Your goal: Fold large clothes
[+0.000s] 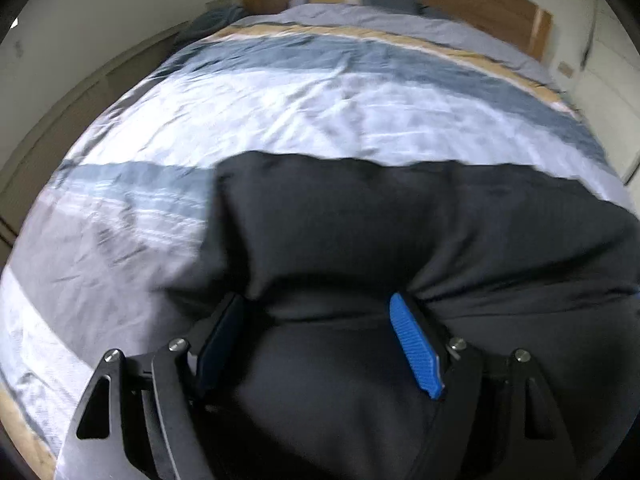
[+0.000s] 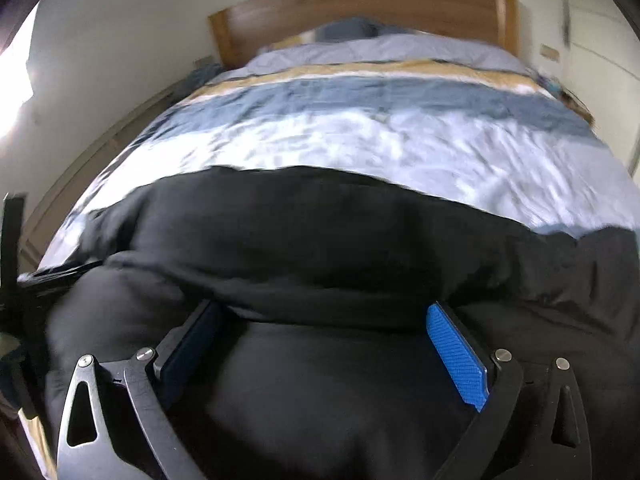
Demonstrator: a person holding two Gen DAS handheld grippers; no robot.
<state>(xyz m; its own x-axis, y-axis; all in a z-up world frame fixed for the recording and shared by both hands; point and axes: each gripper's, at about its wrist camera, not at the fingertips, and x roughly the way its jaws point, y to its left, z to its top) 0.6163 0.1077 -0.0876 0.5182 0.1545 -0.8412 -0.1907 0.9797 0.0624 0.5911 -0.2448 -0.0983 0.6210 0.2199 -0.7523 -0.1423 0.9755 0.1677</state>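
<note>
A large black garment [image 1: 360,220] is spread over the near part of a bed, its far edge running across the striped cover. My left gripper [image 1: 316,300] stands open and wide over it. A bulge of the black cloth sits between the blue pads [image 1: 416,348], and a fold hides the fingertips. In the right wrist view the same garment [image 2: 320,232] fills the lower half. My right gripper [image 2: 323,307] is also open wide, with cloth lying between its pads [image 2: 456,352] and a ridge of fabric across the tips. Both views are blurred by motion.
The bed cover [image 1: 280,112] has blue, white and tan stripes and reaches to a wooden headboard [image 2: 360,0]. Pillows lie by the headboard. Pale walls stand on both sides, with a low ledge [image 1: 80,92] along the left. A dark upright piece [image 2: 12,240] shows at the left edge.
</note>
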